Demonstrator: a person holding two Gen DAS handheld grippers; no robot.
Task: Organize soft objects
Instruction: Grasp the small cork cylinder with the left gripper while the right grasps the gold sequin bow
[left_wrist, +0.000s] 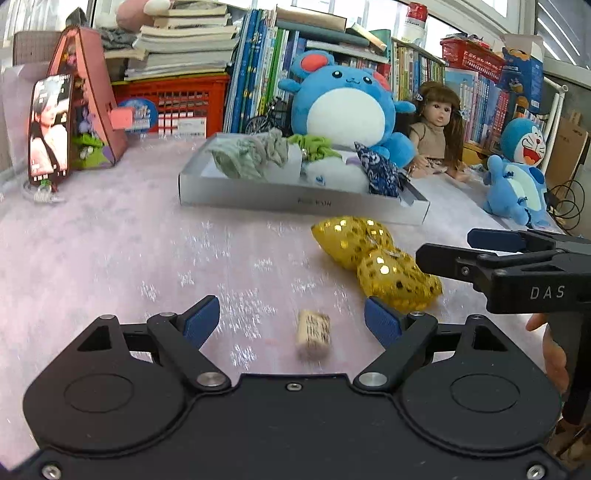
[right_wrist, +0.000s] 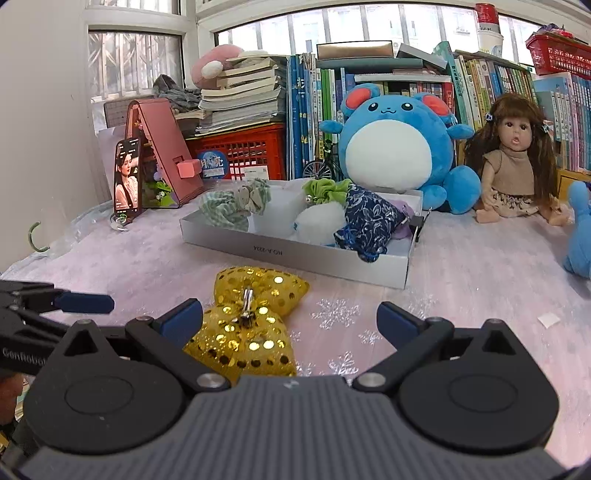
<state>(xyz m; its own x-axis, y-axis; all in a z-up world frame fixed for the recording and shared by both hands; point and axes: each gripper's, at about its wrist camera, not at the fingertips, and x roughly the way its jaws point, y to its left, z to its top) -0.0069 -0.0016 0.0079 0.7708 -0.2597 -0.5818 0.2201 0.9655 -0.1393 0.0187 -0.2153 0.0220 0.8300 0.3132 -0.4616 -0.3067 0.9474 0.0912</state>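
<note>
Here the gold bow lies flat on the pink cloth, just in front of the tray and apart from its near wall. The right gripper hangs low over the bow with its jaws spread wide and nothing between them; its left finger sits above the bow's near lobe. The left gripper is also wide open and empty, with a cork lying on the cloth between its fingers. Bare cloth stretches left of the bow and cork. Inside the tray sit a green scrunchie, a striped one, a white puff and a navy pouch. Behind stand a blue plush, a doll, books, and a phone at the left.
</note>
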